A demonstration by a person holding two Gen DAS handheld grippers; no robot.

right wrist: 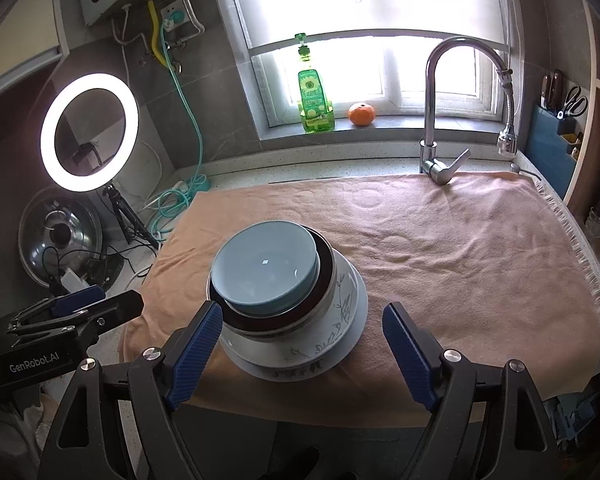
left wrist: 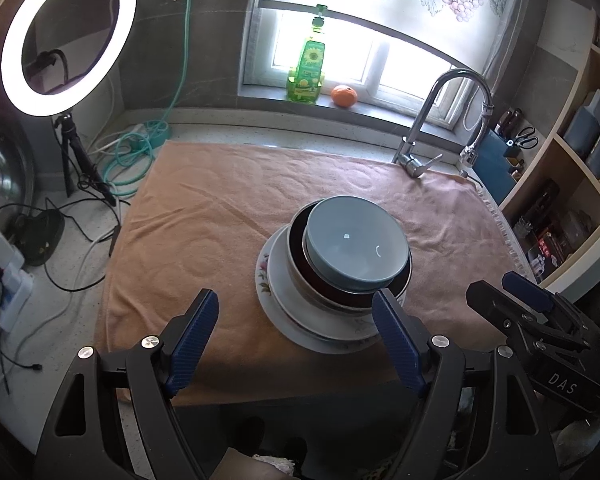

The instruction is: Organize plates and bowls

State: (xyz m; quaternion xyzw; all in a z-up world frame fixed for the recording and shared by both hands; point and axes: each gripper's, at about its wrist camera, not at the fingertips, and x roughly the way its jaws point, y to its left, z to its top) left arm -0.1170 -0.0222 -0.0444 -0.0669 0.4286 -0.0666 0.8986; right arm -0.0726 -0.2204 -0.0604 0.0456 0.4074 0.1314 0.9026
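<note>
Stacked plates and bowls (right wrist: 288, 300) — just beyond both open, empty tongs (right wrist: 302, 350)

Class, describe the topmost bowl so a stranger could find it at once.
Start at the orange towel spread below the window. One stack of dishes stands on it: white plates underneath, a dark-lined bowl above. The blue-grey bowl nests on top, the only plain, pale-blue piece.

A: The towel (right wrist: 440, 248) is matt, nubbly cloth; the blue bowl (right wrist: 264, 272) looks glazed and glossy.

B: The faucet (right wrist: 436, 92), upper right, is polished metal. The pads (left wrist: 192, 340) seem ribbed rubber or plastic, hard to say.
</note>
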